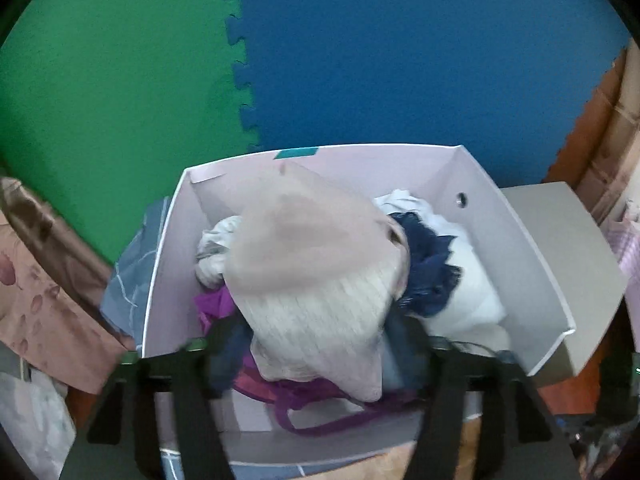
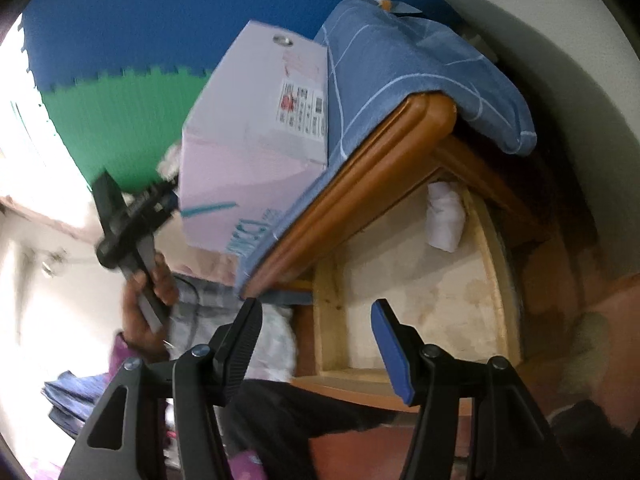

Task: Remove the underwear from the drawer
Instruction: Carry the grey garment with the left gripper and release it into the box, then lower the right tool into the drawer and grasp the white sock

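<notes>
Left tool (image 1: 316, 344) is pinching a pale beige underwear (image 1: 316, 276) above the pink box drawer (image 1: 520, 248); purple straps (image 1: 320, 420) might be snagging along. Right tool (image 2: 316, 344) is hanging spread, holding nothing.

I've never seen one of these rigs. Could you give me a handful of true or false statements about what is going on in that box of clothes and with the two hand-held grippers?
1. The left hand-held gripper has a pale beige garment between its fingers, raised over the pink box. True.
2. The pink box holds nothing else. False: a purple garment, a dark navy piece and white fabric lie inside it.
3. The right hand-held gripper is gripping a sock. False: its fingers stand apart with nothing between them.
4. The wall behind the box is covered in green foam mat and blue foam mat. True.
5. In the right wrist view, the box sits on a blue checked cloth. True.
</notes>
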The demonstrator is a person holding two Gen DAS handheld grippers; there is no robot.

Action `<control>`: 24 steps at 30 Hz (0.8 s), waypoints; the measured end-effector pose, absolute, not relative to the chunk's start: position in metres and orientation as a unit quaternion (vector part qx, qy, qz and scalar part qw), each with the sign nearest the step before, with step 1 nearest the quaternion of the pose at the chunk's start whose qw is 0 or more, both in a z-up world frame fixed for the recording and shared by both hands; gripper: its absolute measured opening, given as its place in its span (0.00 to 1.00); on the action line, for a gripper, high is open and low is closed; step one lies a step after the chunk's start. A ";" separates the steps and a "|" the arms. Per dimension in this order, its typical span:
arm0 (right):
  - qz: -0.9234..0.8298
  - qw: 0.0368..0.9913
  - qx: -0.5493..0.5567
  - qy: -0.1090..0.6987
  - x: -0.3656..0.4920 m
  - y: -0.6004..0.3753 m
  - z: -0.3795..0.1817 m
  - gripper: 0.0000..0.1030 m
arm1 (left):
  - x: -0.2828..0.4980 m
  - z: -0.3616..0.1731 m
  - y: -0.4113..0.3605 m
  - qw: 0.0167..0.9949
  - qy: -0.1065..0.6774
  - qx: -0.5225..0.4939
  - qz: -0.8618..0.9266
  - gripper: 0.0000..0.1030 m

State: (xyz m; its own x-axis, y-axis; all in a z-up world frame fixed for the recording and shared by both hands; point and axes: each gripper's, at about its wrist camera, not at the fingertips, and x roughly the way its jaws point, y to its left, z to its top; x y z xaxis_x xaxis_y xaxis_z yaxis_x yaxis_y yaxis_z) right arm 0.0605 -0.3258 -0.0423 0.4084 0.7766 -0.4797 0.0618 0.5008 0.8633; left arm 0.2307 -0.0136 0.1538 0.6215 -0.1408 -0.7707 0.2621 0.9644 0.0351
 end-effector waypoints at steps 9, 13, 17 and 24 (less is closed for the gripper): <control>0.228 0.792 0.041 0.565 0.066 -0.218 -0.035 0.56 | 0.156 0.200 -0.006 0.954 0.267 0.099 -0.099 0.99; 0.227 0.772 -0.283 0.522 0.052 -0.143 -0.070 0.56 | 0.099 0.206 0.019 0.969 0.212 0.087 -0.094 1.00; 0.239 0.691 -0.532 0.427 0.040 -0.106 -0.127 0.53 | 0.062 0.187 0.045 0.969 0.219 0.091 -0.073 1.00; 0.244 0.506 -0.765 0.315 0.041 -0.115 -0.187 0.53 | 0.028 0.134 0.076 0.965 0.246 0.082 -0.039 1.00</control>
